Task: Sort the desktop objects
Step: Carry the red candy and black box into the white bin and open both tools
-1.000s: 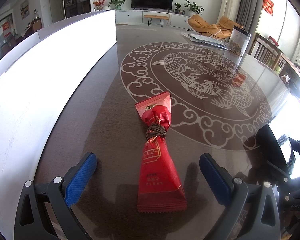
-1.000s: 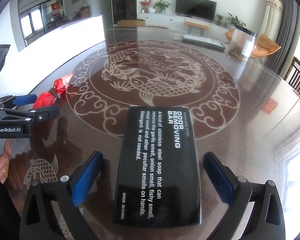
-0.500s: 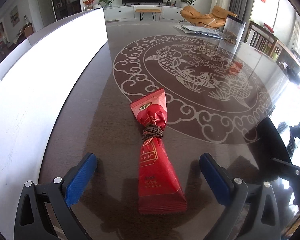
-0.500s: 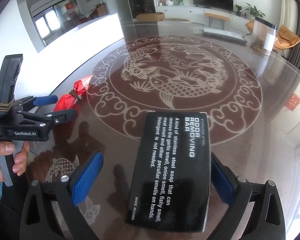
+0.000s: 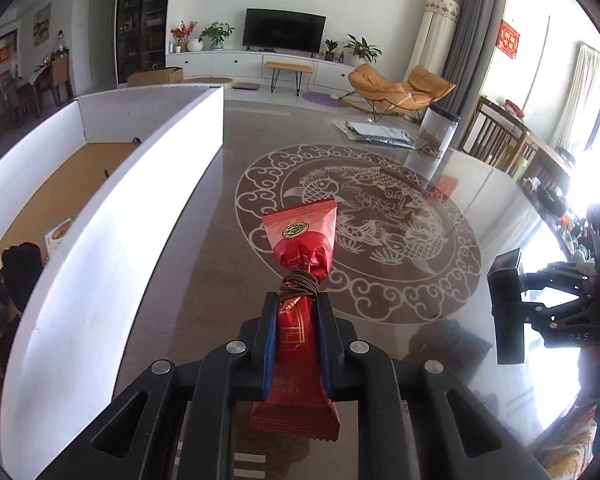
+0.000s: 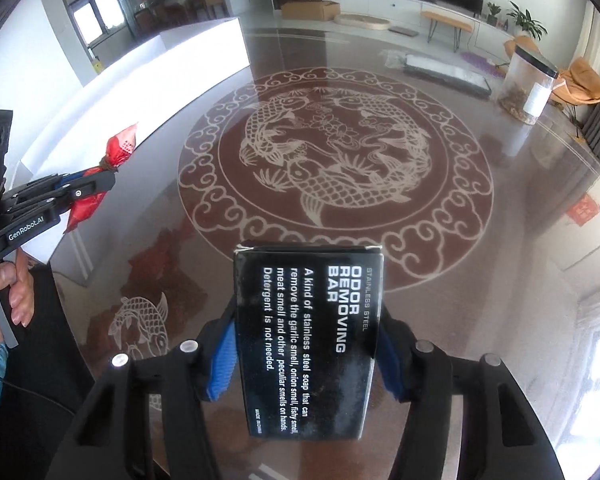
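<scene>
- The red snack packet (image 5: 296,344) is clamped below its twine-bound neck by the left gripper (image 5: 296,320), so it is carried clear of the table (image 5: 220,280)
- The black box (image 6: 308,344) is between the closing jaws of the right gripper (image 6: 306,354), blue pads at both long sides, seemingly lifted
- Beyond, the white-walled bin (image 5: 112,208) is placed open-topped beside the table, probably as the drop place

Left wrist view: red packet (image 5: 296,340) middle hidden between blue pads (image 5: 269,344); small print on it unreadable. White box (image 5: 112,216) cut off at left edge; dark items (image 5: 20,280) inside, lower left, unidentifiable. Right side washed out by window glare. Right wrist view: black box (image 6: 308,344) sides cover most of pads (image 6: 222,364); hand (image 6: 4,304) cut by left edge.
</scene>
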